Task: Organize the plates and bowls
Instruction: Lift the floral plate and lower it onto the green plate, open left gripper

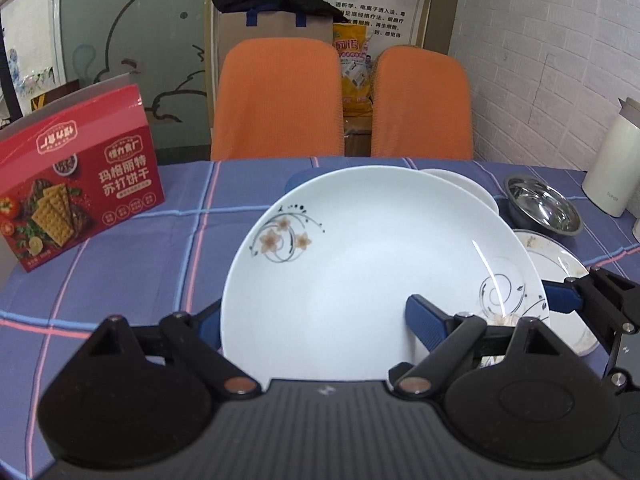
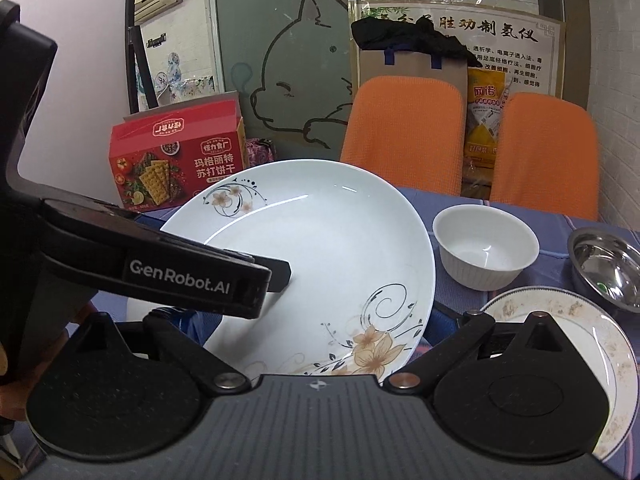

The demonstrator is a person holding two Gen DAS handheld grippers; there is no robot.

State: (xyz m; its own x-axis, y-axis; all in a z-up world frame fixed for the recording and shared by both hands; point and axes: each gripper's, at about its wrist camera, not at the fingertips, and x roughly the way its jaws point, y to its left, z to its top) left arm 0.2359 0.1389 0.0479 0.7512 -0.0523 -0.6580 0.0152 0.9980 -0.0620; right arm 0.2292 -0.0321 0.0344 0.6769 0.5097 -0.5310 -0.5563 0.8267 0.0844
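Note:
A white plate with flower prints [image 1: 360,248] [image 2: 320,248] hangs tilted above the checked tablecloth. My left gripper [image 1: 314,308] is shut on its near wall, with one finger [image 1: 424,320] inside the plate and the other hidden under it. In the right wrist view that gripper's finger [image 2: 276,272] lies on the plate from the left. My right gripper [image 2: 314,314] is open, its blue fingers spread beneath the plate's near rim. A dirty plate [image 2: 560,320] [image 1: 560,264], a white bowl [image 2: 486,248] [image 1: 460,184] and a steel bowl [image 2: 608,268] [image 1: 542,210] rest on the table at right.
A red cracker box [image 1: 72,184] [image 2: 180,160] stands on the table's left. A cream jug [image 1: 612,164] stands at the far right edge. Two orange chairs [image 1: 276,100] [image 1: 420,104] line the far side. Bare cloth [image 1: 160,280] lies between the box and the plate.

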